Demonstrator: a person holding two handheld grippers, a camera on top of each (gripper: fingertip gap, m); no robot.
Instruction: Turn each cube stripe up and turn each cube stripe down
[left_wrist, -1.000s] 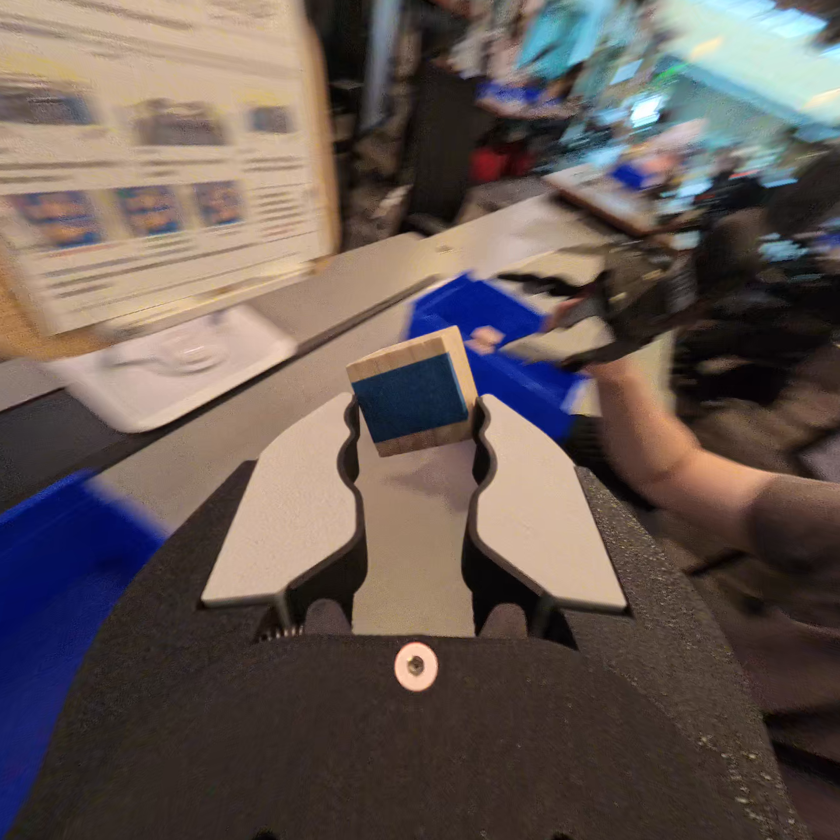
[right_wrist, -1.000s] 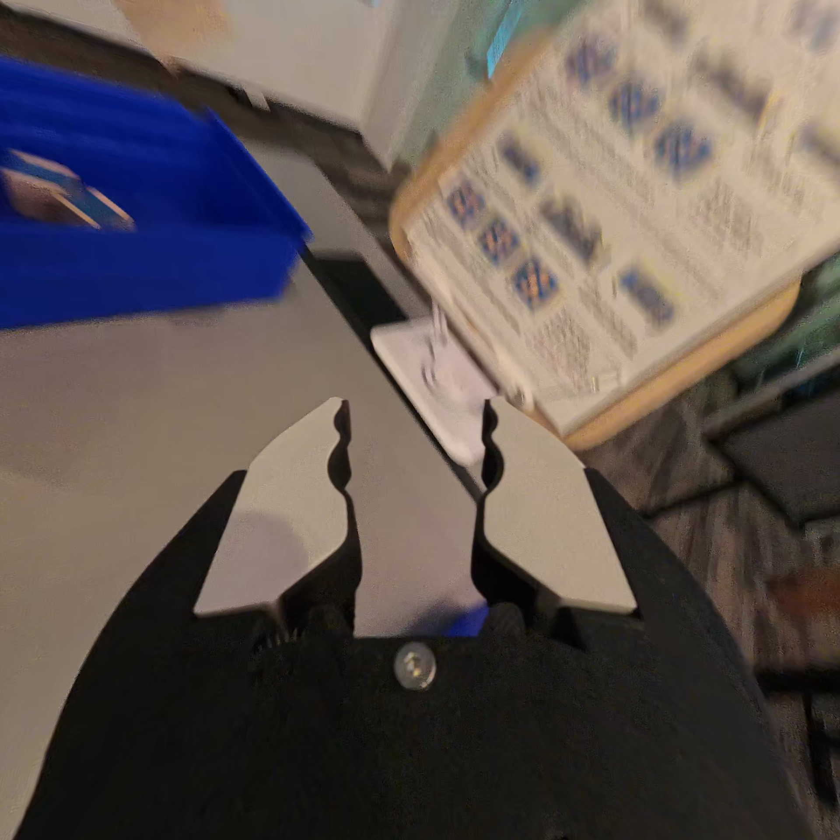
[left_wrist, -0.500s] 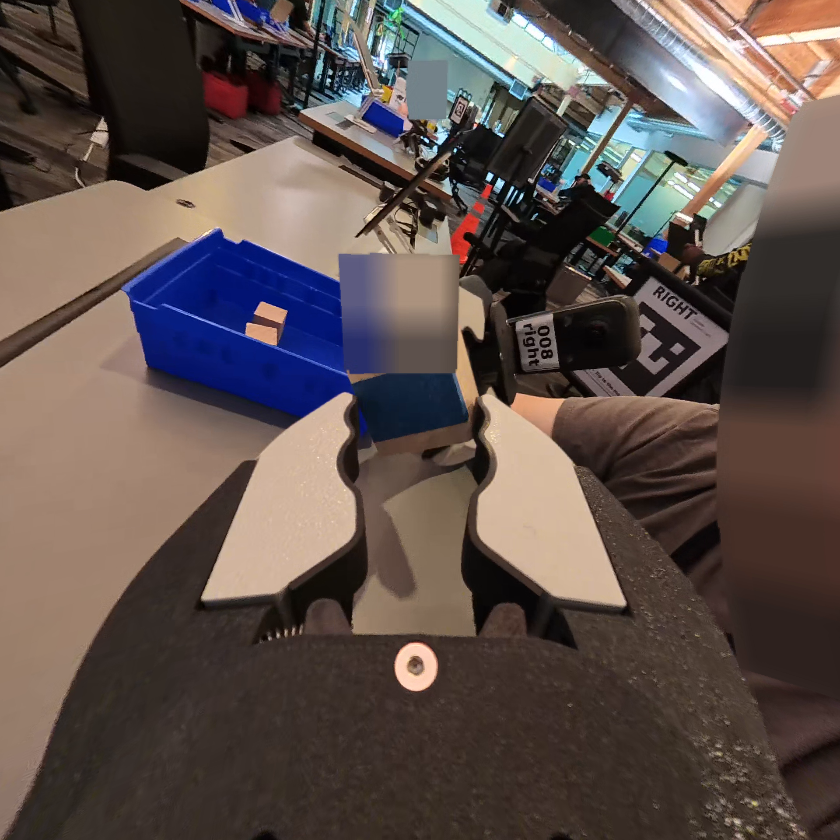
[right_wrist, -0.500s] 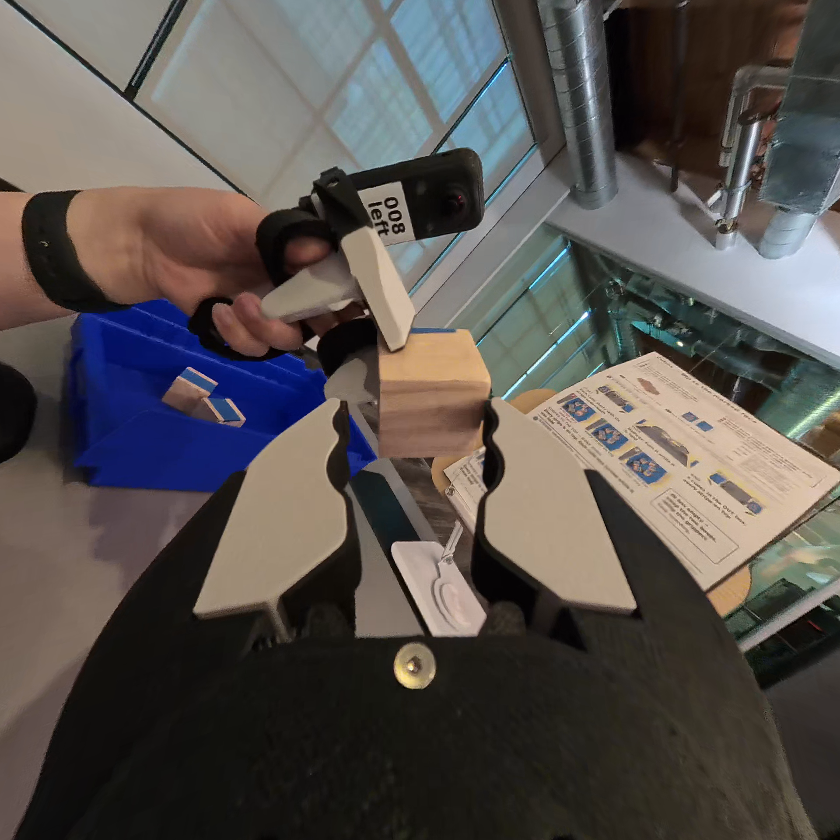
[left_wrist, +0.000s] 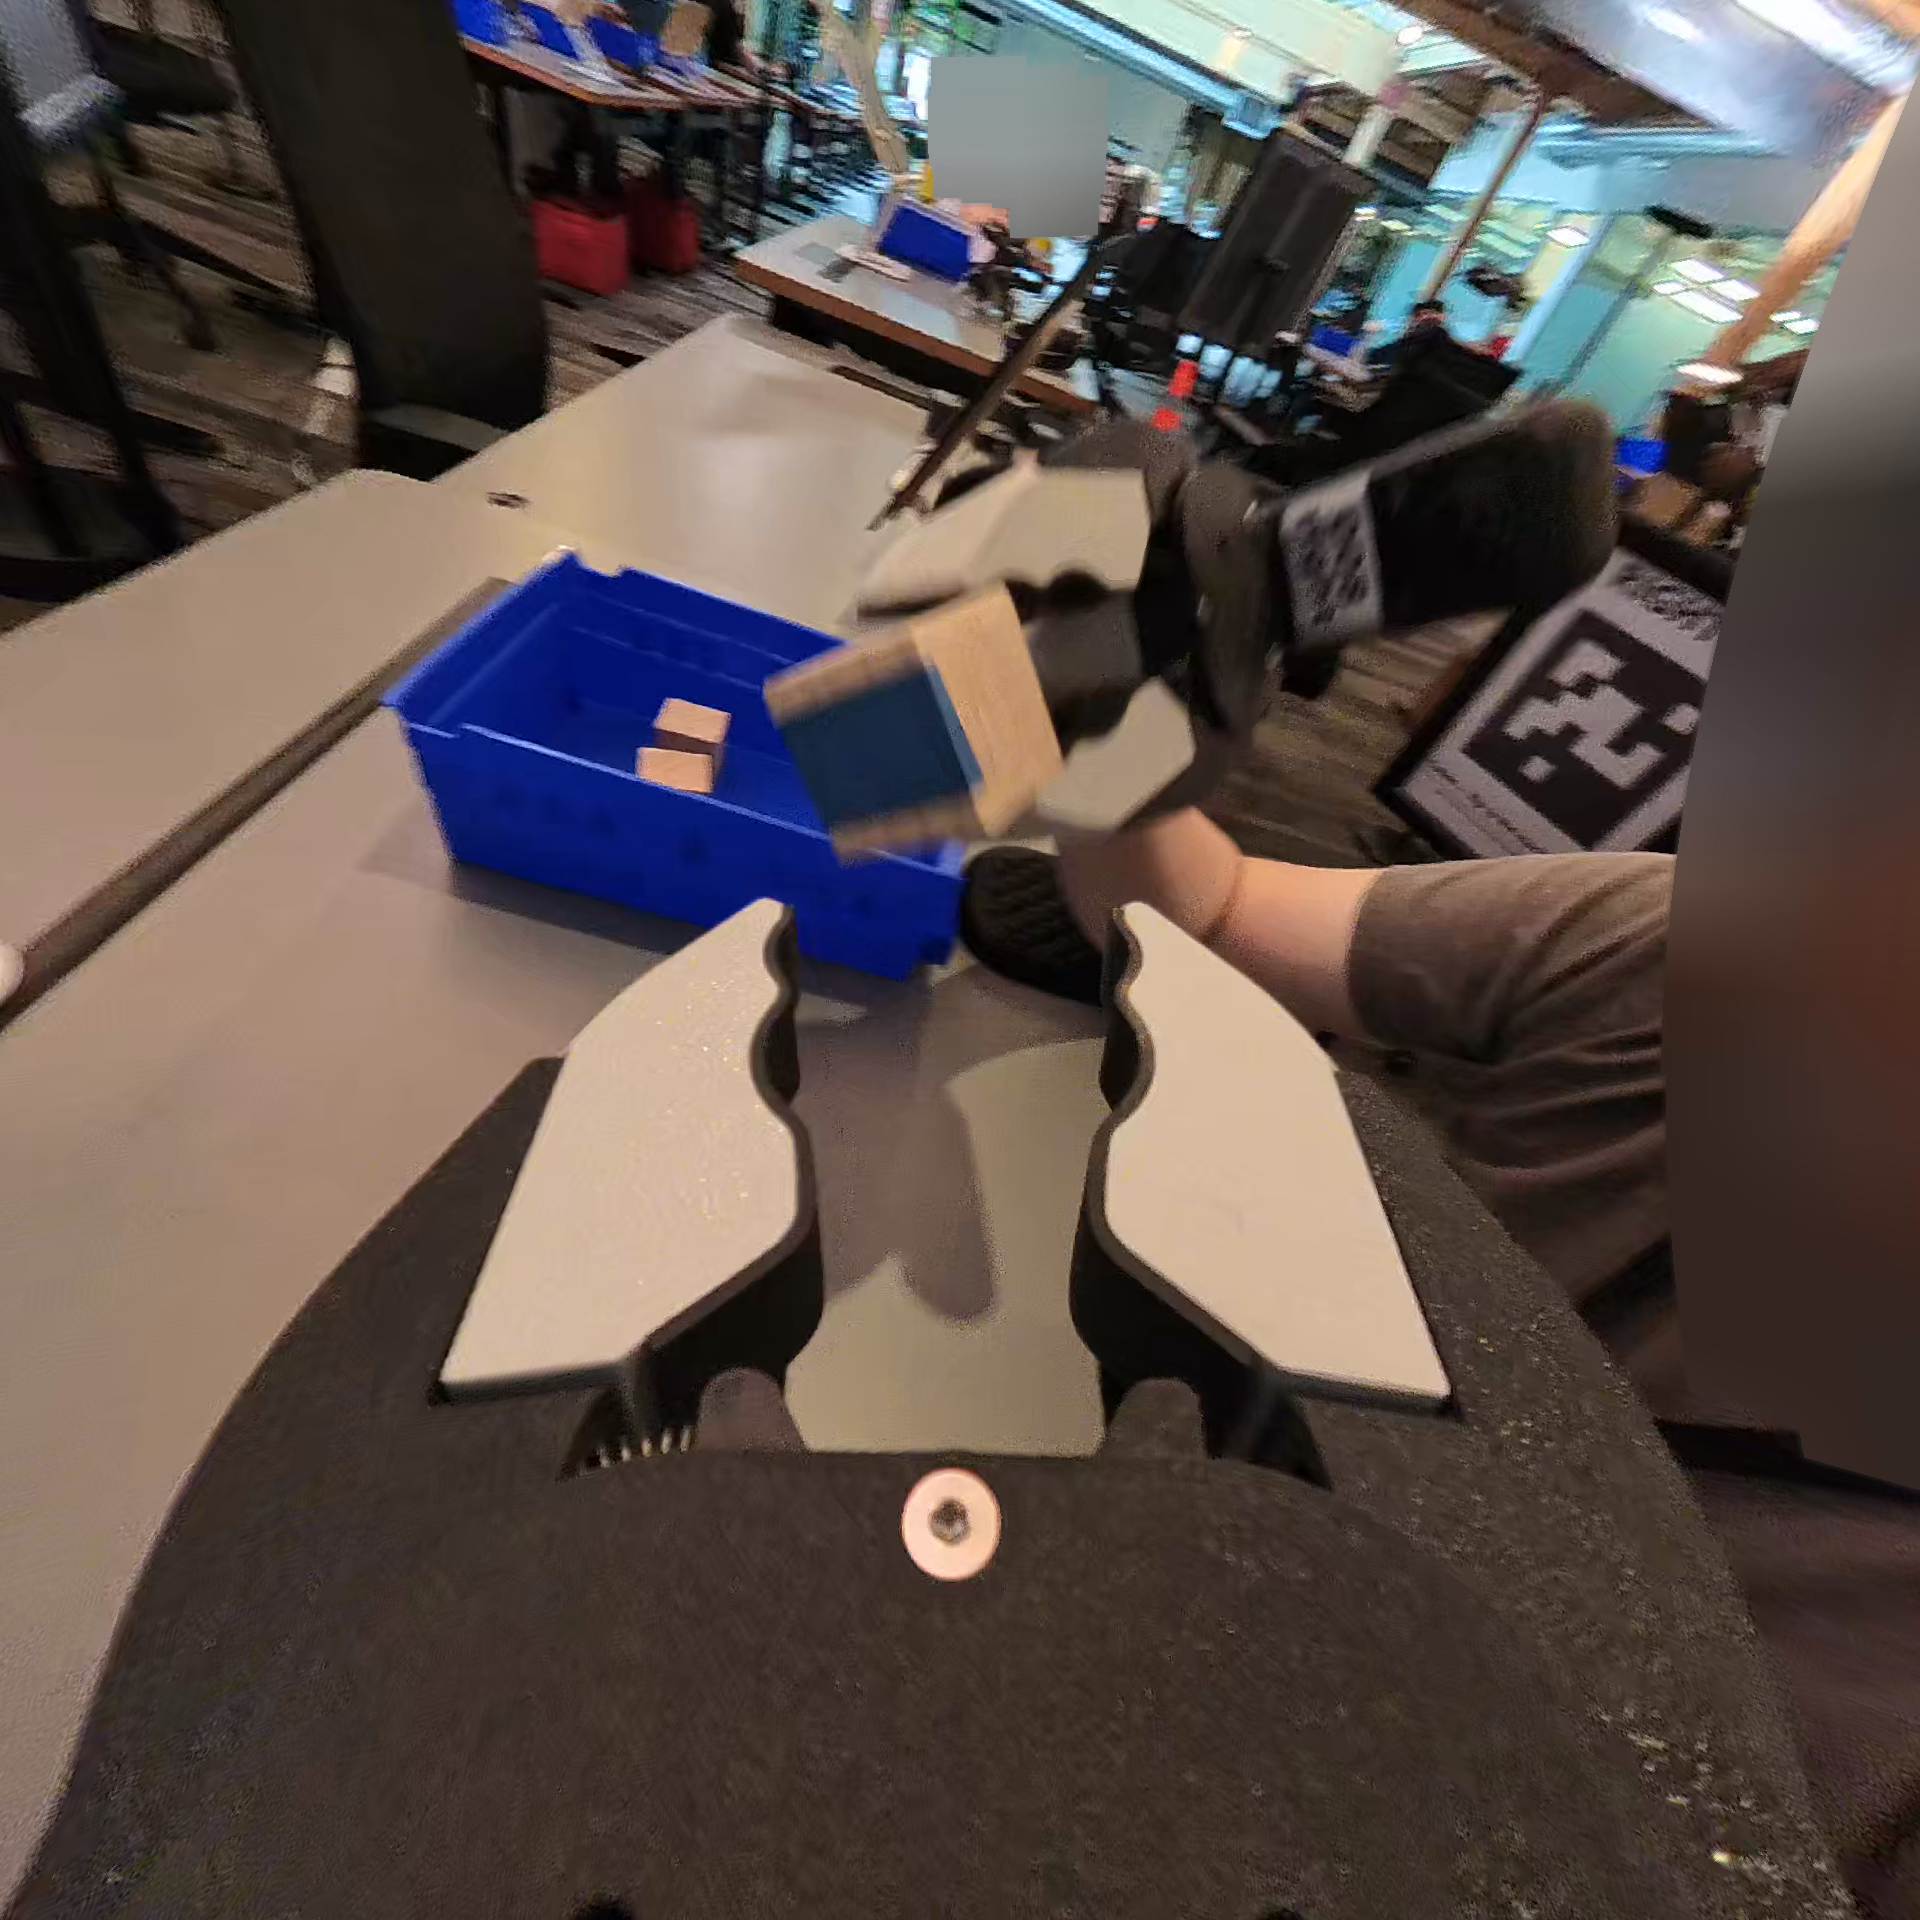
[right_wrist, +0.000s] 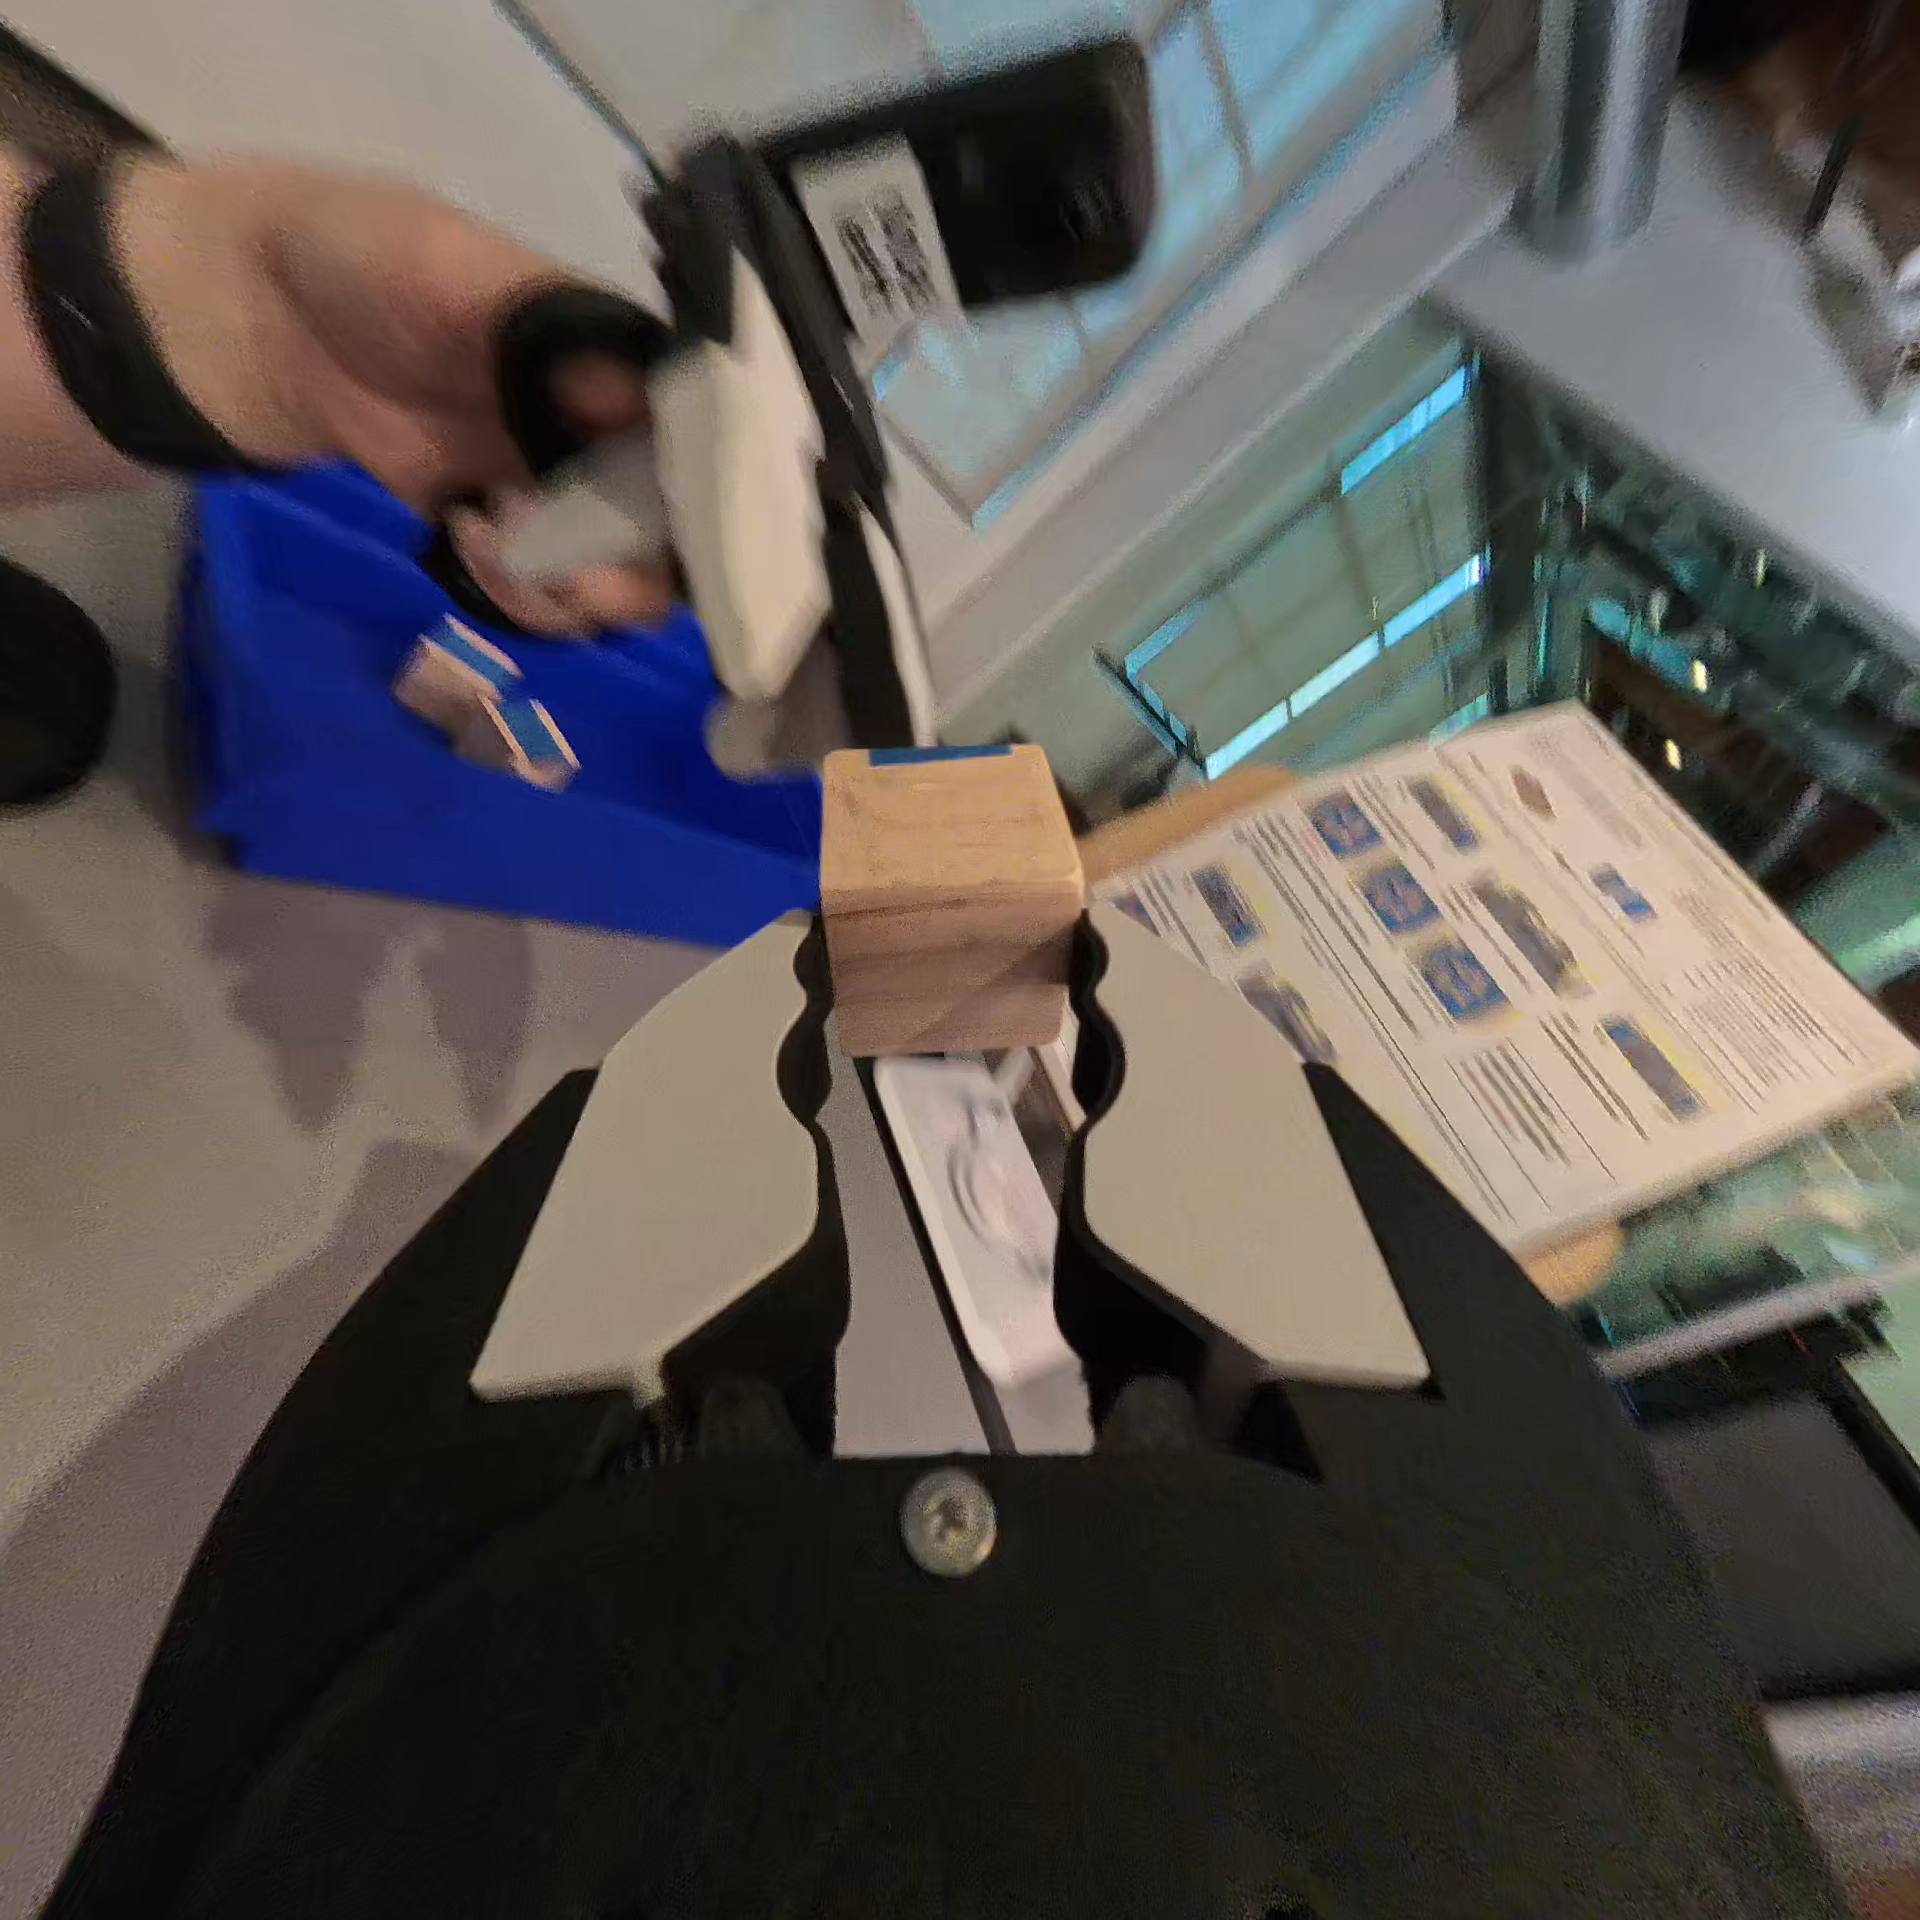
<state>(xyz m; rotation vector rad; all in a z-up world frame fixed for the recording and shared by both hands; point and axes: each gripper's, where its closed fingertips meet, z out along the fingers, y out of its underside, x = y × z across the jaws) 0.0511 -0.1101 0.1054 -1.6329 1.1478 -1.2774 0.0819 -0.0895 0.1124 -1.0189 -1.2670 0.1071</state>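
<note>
Right gripper (right_wrist: 948, 971) now clamped on the wooden cube (right_wrist: 945, 899), pads pressing both its sides, its blue stripe facing away toward the blue bin (left_wrist: 665, 790); left gripper (left_wrist: 951, 961) spread apart and bare, having just let go. Handover done, so likely free to set the cube down reoriented. Held above the table, just right of the bin's near corner, 2 more cubes (left_wrist: 681, 743) inside the bin.

Indoor light, fairly bright, overhead + daylight thru windows (right_wrist: 1039, 343). Soft shadows on grey table (left_wrist: 260, 1039). Motion blur heavy in both views: cube (left_wrist: 914, 727) smeared, paper sheet (right_wrist: 1507, 935) unreadable. Wide-angle bending at edges. Near gripper bodies sharp, backgrnd soft.
</note>
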